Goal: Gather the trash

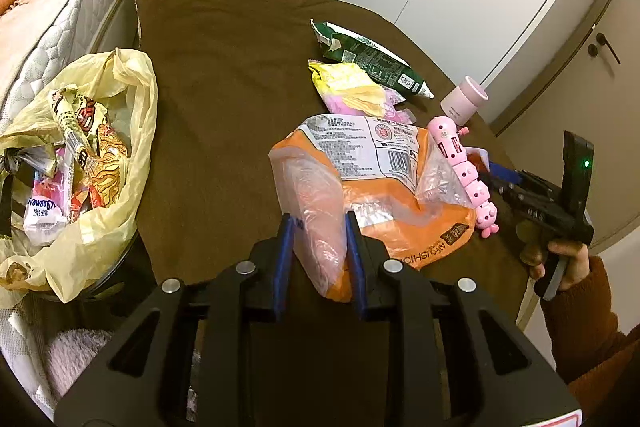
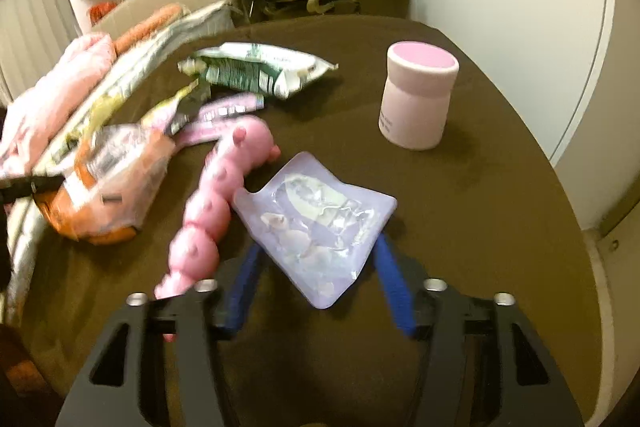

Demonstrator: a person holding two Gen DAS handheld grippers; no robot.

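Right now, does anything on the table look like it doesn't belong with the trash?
Yes: a pink caterpillar toy lies among the wrappers, between the orange bag and the lilac blister pack, and a pink jar stands upright. Neither looks like trash.

The left claw (image 1: 320, 251) points steeply downward, its two blue fingers (image 1: 285, 259) pressed against a fold of the orange bag (image 1: 384, 211), which fills the gap between them. The right claw (image 2: 316, 291) also tilts down, its blue fingers (image 2: 394, 291) spread to either side of a lilac packet (image 2: 320, 223); the packet lies between them, and the pads do not press on it. In the left wrist view the right hand (image 1: 560, 259) grips the black handle of its tool, an orange-brown sleeve (image 1: 588, 319) covering the wrist and forearm.
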